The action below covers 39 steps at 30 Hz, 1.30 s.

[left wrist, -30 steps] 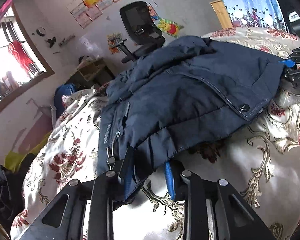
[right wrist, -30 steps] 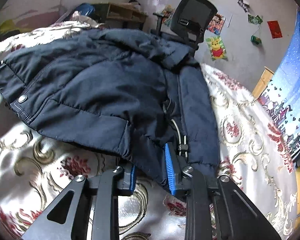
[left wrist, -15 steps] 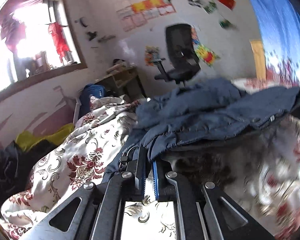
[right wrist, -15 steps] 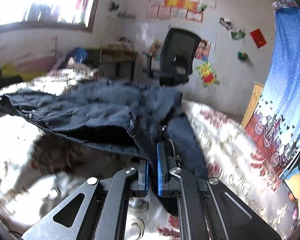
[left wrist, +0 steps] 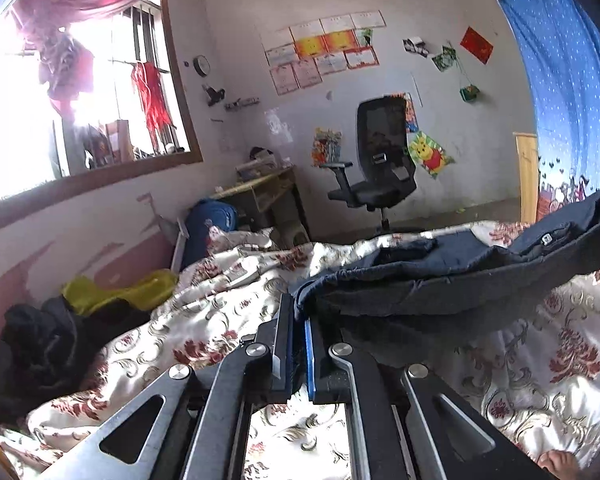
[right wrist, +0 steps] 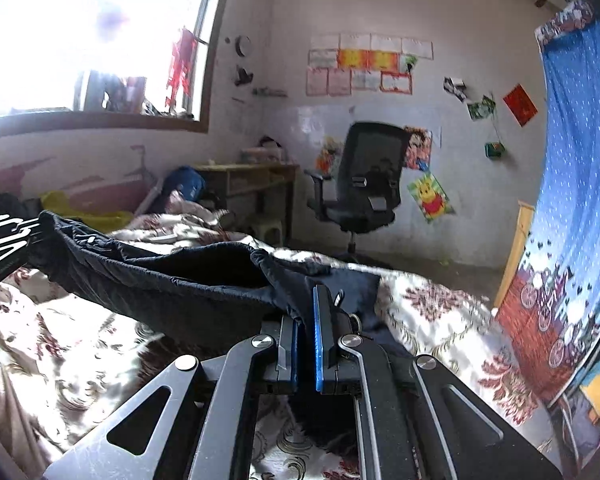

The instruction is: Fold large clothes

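Observation:
A dark navy padded jacket (left wrist: 440,284) is held up above the bed, stretched between my two grippers. My left gripper (left wrist: 299,320) is shut on one corner of its hem. My right gripper (right wrist: 305,312) is shut on the other corner of the jacket (right wrist: 172,280). The jacket's far part still trails on the bed. The other gripper's body shows at the left edge of the right wrist view (right wrist: 0,240). The jacket's underside is in shadow.
The bed has a cream floral cover (left wrist: 204,320) (right wrist: 428,312). A black office chair (left wrist: 380,168) and a wooden desk (right wrist: 244,180) stand by the far wall. Dark clothes (left wrist: 40,348) and a yellow item (left wrist: 116,292) lie at the bed's left. A blue curtain (right wrist: 572,160) hangs at right.
Both grippers closed on the jacket's hem corners and lifted it off the bed. The views tilted up from the bed toward the far wall.

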Available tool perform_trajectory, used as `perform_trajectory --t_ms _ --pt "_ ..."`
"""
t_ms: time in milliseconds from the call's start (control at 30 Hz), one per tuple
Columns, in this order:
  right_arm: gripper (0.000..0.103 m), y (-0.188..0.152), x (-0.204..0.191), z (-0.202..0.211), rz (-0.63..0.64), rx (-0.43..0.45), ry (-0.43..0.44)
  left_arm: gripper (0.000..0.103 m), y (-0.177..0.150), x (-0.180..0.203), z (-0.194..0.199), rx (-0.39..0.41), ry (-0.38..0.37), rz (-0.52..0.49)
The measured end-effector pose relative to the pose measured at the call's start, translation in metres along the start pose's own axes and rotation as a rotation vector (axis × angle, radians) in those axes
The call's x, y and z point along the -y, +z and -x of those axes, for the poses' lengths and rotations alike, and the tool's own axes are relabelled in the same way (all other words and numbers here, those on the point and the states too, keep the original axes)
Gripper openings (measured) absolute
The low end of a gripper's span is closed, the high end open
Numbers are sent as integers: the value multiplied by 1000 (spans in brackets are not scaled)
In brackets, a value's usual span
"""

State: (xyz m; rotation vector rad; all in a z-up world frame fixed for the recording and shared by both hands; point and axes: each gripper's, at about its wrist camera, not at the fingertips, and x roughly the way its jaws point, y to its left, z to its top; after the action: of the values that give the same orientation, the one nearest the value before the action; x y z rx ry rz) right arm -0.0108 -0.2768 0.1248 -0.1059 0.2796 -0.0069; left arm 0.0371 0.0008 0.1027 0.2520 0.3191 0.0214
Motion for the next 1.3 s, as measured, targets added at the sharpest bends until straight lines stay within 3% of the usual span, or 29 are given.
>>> perform_trajectory --t_ms 133,267,467,600,833,1300 --pt "5 26 -10 1 64 10 7 4 18 -8 -5 32 17 10" --pt "5 62 -15 -29 130 -42 7 4 37 -10 -37 28 44 19" --pt "5 111 -4 -120 200 -216 3 4 65 -6 -111 -41 63 36" --pt "5 126 5 -172 205 -256 3 4 78 3 -149 -44 95 25" --pt "5 126 12 -262 175 -268 -19 4 95 23 -227 -88 141 -4" --pt "5 61 12 -434 91 -313 -28 4 82 55 -400 -207 147 -78"
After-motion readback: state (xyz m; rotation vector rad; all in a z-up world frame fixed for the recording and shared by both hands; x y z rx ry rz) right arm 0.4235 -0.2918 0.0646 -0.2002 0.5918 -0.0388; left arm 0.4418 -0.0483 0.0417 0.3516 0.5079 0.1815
